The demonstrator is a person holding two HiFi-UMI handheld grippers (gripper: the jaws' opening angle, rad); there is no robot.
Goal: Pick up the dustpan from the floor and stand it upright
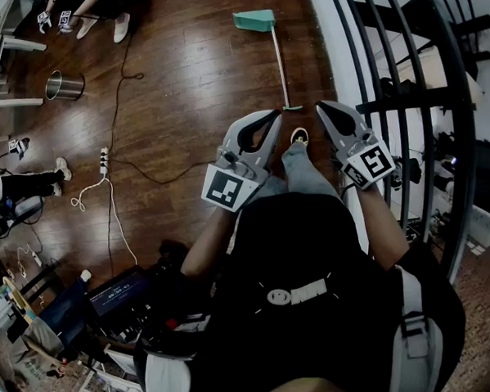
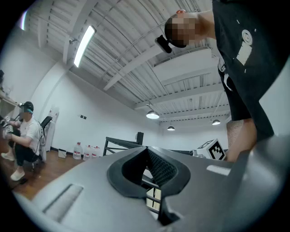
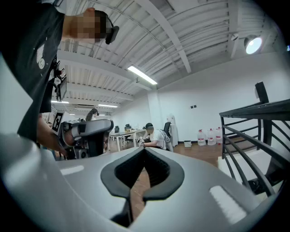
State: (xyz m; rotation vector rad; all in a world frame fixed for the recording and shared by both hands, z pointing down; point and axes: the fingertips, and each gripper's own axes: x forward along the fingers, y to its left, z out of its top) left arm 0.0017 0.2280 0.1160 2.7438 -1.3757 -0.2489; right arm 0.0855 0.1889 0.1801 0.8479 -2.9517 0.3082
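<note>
Both jaws pressed together, empty: left gripper and right gripper, near the teal dustpan's handle tip.

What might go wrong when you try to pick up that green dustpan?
The dustpan has a thin handle lying flat on the floor, so it may slip from a gripper. The left gripper and right gripper are both shut, so they must open first. The black railing stands close beside the right gripper and could get bumped.
</note>
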